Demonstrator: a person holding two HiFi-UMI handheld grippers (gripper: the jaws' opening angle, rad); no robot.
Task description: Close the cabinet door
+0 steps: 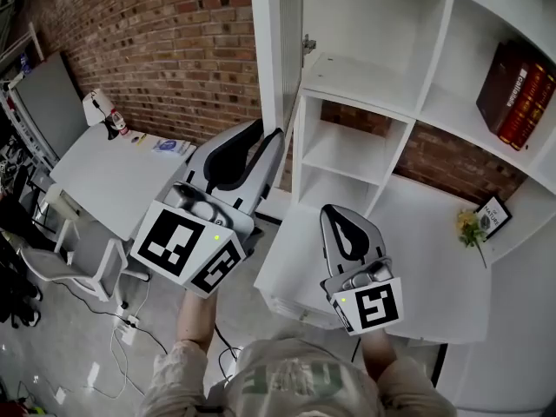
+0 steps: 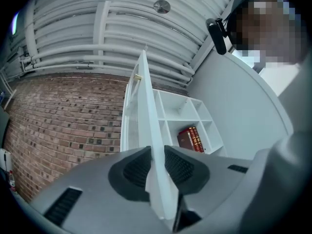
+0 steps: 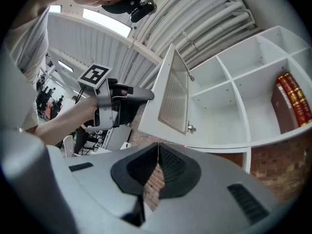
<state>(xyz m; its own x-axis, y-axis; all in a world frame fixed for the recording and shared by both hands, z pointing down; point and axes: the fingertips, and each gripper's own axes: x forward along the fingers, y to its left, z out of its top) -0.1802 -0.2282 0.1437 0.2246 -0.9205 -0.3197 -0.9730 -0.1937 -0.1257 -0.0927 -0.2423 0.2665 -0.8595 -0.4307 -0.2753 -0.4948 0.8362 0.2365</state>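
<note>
The white cabinet door point(image 1: 276, 50) stands open, edge-on to me, hinged to the white shelf unit point(image 1: 373, 94). My left gripper point(image 1: 269, 137) is shut on the door's free edge; in the left gripper view the thin door edge point(image 2: 146, 111) runs up between the black pads point(image 2: 136, 169), which press on both its sides. From the right gripper view, the door point(image 3: 173, 96) shows its ribbed glass panel, with the left gripper point(image 3: 141, 95) at its outer edge. My right gripper point(image 1: 334, 208) hangs lower over the white desk, shut point(image 3: 158, 155) with nothing in it.
Red books point(image 1: 512, 94) stand in an upper right shelf compartment. On the white desk point(image 1: 434, 259) below the shelves lie a yellow flower point(image 1: 472, 230) and a small framed card point(image 1: 493, 215). A brick wall is behind; a grey table point(image 1: 104, 176) and chair point(image 1: 78, 259) stand at left.
</note>
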